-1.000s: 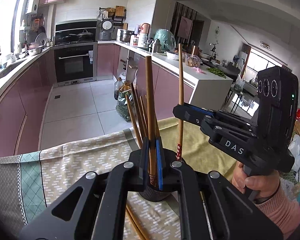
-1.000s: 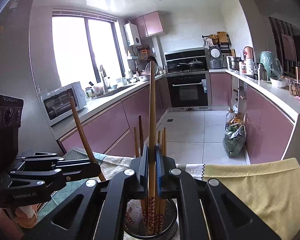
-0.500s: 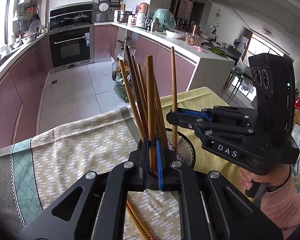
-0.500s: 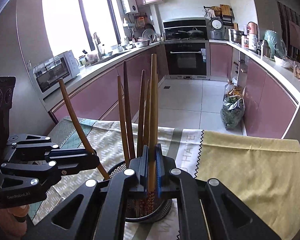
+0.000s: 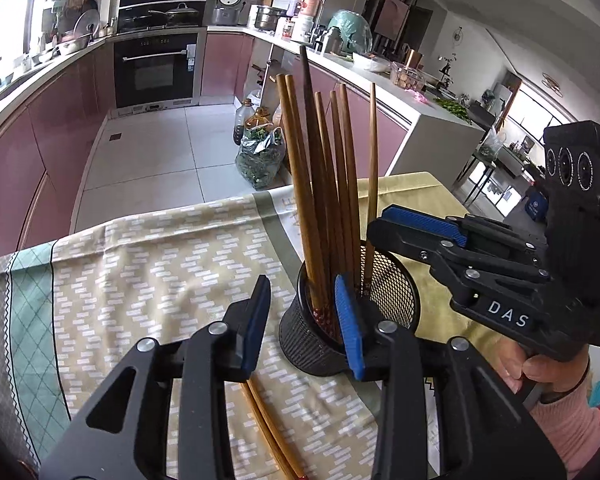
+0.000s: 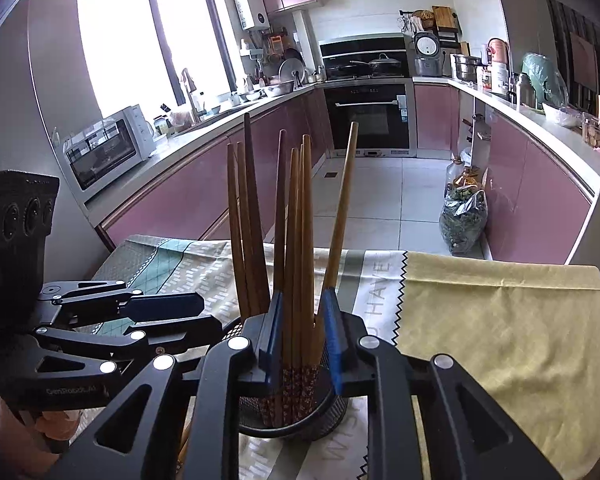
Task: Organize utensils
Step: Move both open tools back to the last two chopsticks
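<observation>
Wooden chopsticks (image 5: 320,184) in round mesh holder (image 5: 396,280)

I see a patterned cloth (image 5: 160,264) over the table, an oven (image 6: 370,118) at the far wall, a microwave (image 6: 108,146) on the counter, and a bag of greens (image 6: 462,220) on the floor.

- Brown chopsticks (image 5: 320,200) with red-patterned tips stand in a black mesh holder (image 5: 396,292).
- Tablecloth (image 5: 160,264): beige with white dashes, teal lattice at nine o'clock, plain yellow at three.
- Grippers: black, blue pads (image 6: 332,344).
</observation>
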The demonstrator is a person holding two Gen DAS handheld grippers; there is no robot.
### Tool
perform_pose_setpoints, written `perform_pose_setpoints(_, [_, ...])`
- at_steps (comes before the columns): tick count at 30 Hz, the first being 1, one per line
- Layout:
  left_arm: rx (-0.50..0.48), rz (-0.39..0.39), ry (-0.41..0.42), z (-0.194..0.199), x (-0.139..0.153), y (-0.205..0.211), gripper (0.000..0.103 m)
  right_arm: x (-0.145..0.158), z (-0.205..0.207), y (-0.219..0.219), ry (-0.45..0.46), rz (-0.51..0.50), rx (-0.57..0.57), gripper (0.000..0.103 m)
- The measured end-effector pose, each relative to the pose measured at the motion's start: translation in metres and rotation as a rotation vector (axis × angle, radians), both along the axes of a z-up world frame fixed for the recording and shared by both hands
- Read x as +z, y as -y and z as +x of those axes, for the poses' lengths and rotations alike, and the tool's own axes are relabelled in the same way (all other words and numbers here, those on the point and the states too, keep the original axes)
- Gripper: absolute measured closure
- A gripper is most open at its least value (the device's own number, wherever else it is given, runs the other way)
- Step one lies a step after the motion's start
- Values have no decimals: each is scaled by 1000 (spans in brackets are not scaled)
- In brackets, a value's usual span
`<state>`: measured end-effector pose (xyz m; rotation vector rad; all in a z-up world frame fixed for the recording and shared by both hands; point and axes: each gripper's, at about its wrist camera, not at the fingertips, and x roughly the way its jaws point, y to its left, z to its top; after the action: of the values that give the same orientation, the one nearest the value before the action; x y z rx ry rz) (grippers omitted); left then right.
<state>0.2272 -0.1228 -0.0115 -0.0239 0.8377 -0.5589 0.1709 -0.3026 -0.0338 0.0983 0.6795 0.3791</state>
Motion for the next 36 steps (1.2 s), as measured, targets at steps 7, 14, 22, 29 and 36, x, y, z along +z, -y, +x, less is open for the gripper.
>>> perform_pose_setpoints(7, [59,7,95,-30,1,-24,64,7,-32,-3,50,40,49,76])
perform_pose_setpoints(14, [104,52,148,-69,-9,-51,57,-2,-73,-25,43,74,183,68])
perform_pose_setpoints(22, [142,64,84,-94,-44,-76,48,-49,-83,-51,-84,30,209,68])
perform_pose_setpoints(29, [171,90,35,-105,-75,-85,45,-77,-91,-68,-171,9,206,68])
perform_pose_setpoints(36, [191,108,23,-113,-84,-89,45,-87,-98,-86,-191,-23,211,68])
